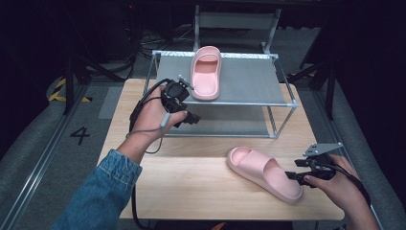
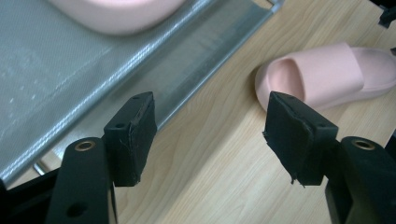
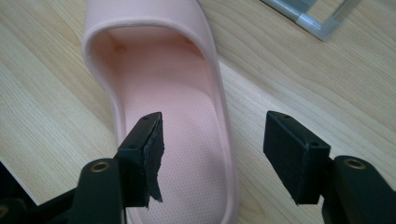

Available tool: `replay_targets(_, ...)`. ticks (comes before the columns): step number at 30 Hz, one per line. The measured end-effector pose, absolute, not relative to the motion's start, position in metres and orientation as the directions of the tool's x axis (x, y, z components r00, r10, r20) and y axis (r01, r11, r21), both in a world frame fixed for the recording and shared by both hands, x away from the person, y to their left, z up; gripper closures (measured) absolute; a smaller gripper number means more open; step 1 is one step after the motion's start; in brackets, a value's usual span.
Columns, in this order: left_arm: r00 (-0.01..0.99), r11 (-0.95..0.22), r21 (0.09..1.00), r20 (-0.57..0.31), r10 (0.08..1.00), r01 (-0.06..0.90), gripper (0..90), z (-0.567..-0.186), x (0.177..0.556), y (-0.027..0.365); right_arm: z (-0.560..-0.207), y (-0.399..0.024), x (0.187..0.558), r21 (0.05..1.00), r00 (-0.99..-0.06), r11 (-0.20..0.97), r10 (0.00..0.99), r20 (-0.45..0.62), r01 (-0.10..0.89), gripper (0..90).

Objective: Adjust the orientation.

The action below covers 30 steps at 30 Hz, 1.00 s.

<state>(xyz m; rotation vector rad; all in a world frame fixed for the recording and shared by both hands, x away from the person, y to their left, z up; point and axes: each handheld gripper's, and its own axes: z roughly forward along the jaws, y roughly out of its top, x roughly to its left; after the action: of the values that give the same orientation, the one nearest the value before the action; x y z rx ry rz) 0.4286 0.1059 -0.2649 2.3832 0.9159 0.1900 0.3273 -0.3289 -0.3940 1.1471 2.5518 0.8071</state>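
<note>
Your right gripper [image 1: 293, 175], jaws spread, straddles one side wall at the heel of the pink slipper [image 1: 263, 172], whose long axis runs toward upper left; left gripper [image 1: 189, 117] open, empty.

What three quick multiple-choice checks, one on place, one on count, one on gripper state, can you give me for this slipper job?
1. Where does the slipper on the rack lie?
A. on the top shelf
B. on the lower shelf
C. on the floor

2. How many pink slippers are in view?
A. one
B. two
C. three

3. How does the right gripper stand at the slipper on the table?
A. shut on its strap
B. open, its jaws either side of one side wall at the heel end
C. open, far above the rack

Key: 1 A, it rests on the grey top shelf in the high view. 2 B, one on the rack, one on the wooden table. 3 B, the right gripper view shows a gap at both pads.
</note>
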Motion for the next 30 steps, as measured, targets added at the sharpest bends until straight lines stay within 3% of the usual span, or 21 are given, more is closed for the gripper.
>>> replay_targets(21, 0.731, -0.589, 0.556, -0.052, 0.680, 0.587, 31.5, -0.305, 0.394, 0.169, -0.395, -0.276, 0.333, 0.518, -0.797, 0.668, 0.602, 0.046, 0.535, 38.1)
replay_targets(30, 0.698, -0.556, 0.583, -0.028, 0.716, 0.593, 31.7, -0.331, 0.384, 0.191, -0.405, -0.257, 0.340, 0.457, -0.837, 0.732, 0.544, 0.054, 0.505, 53.5)
